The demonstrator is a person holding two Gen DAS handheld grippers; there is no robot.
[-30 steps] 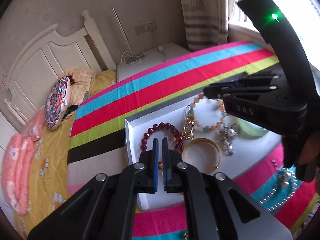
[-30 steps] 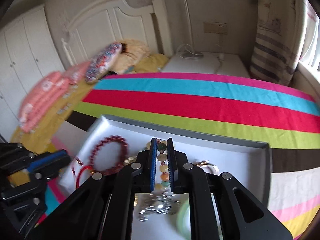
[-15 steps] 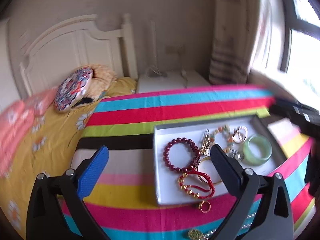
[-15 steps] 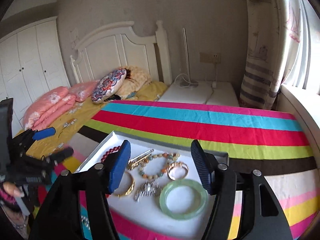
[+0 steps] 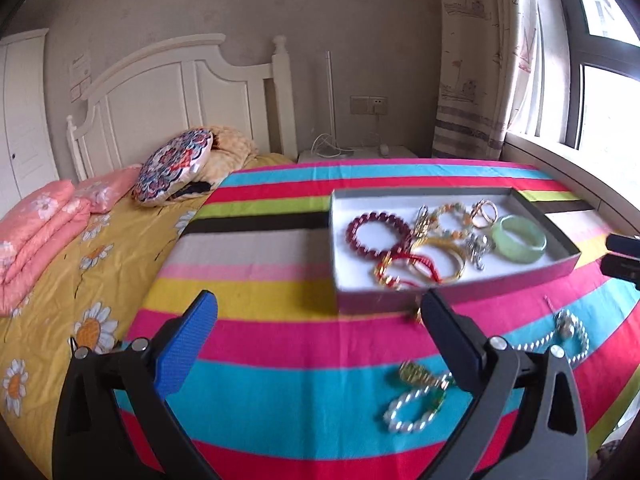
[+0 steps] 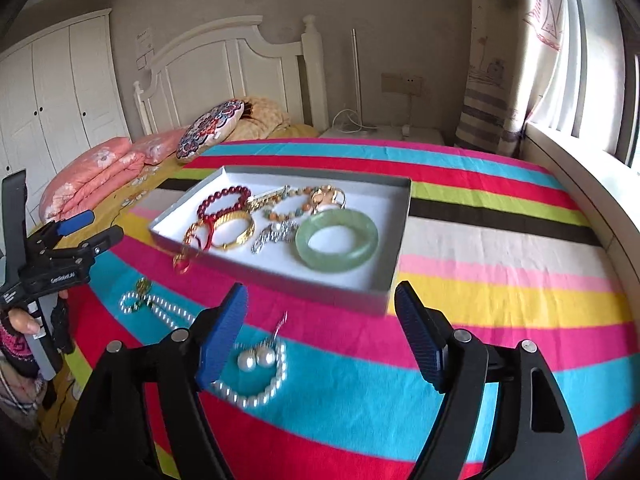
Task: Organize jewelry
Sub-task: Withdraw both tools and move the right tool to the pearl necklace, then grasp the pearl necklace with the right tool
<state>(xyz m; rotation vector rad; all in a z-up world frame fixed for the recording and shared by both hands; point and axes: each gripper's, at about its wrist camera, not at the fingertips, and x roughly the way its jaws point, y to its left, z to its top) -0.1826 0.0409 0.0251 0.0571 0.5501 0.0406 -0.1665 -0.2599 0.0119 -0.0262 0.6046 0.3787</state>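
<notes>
Most pieces already lie in the tray (image 6: 394, 240): red bead bracelet (image 6: 224, 199), gold bangle (image 6: 238, 232), jade bangle (image 6: 337, 244). Left on the bed: pearl strands (image 6: 256, 380) and what looks like a gold pendant (image 5: 414, 372). Left gripper (image 5: 316, 340) jaws spread wide, empty; right gripper (image 6: 320, 332) jaws opening, empty.

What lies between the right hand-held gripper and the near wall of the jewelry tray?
In the right wrist view, only bare striped blanket lies between the right hand-held gripper and the tray.
</notes>
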